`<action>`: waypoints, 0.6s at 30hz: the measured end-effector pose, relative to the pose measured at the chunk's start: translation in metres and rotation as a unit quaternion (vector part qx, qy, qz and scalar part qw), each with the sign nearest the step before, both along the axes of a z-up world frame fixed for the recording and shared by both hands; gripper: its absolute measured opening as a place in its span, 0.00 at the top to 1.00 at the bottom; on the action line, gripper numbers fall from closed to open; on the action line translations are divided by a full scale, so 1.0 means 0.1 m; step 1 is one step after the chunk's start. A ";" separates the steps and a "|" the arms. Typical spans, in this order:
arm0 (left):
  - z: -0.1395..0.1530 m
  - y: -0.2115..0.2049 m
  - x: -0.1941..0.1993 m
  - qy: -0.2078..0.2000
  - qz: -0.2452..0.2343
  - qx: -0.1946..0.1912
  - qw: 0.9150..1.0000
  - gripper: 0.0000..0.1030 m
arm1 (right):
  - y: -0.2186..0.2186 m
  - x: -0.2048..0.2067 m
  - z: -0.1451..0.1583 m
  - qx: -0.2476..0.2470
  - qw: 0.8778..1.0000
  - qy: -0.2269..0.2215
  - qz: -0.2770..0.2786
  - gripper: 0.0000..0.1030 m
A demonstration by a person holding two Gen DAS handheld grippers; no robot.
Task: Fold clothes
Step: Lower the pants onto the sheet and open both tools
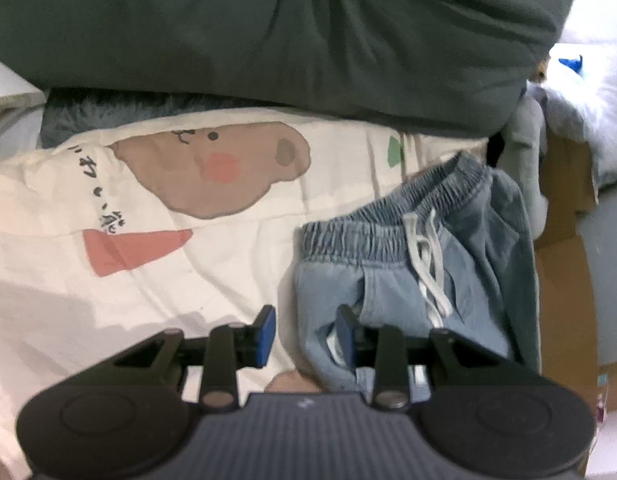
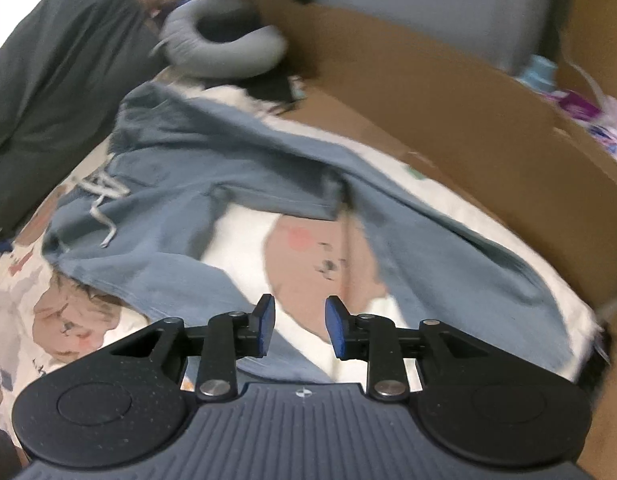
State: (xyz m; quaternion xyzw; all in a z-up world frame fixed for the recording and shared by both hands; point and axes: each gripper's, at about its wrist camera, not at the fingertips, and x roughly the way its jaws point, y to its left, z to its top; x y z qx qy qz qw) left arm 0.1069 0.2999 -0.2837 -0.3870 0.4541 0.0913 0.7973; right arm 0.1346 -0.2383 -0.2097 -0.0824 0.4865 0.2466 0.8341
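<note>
Left tool [image 1: 304, 330] seen nearest, jaws partly open, straddling fold at trouser hip, nothing pinched. Right tool [image 2: 299, 326] partly open, empty, over bedsheet [image 2: 244, 240] between spread legs. Blue trousers [image 2: 164, 168] lie along bed's cardboard-side edge. Risk judged: sheet pinched with fabric; drawstring [image 1: 426, 256] snagged; leg dragged off edge.

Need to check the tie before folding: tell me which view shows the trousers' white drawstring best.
The left wrist view: the white drawstring hangs sharp and close below the elastic waistband of the blue trousers. In the right wrist view the drawstring sits farther off at the left, smaller and blurred, though the legs show spread out.
</note>
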 end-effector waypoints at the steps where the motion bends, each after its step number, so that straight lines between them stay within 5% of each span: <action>1: -0.03 0.01 0.01 -0.006 0.005 -0.003 1.000 0.66 | 0.07 0.01 -0.06 0.001 1.000 0.004 0.008 0.67; 9: -0.32 0.07 0.17 -0.022 0.003 -0.016 1.000 0.65 | 0.49 0.03 -0.49 -0.004 0.997 0.032 0.063 0.66; 18: -0.58 0.06 0.39 -0.039 -0.013 -0.020 0.999 0.50 | 0.58 -0.02 -0.72 -0.021 0.995 0.055 0.083 0.66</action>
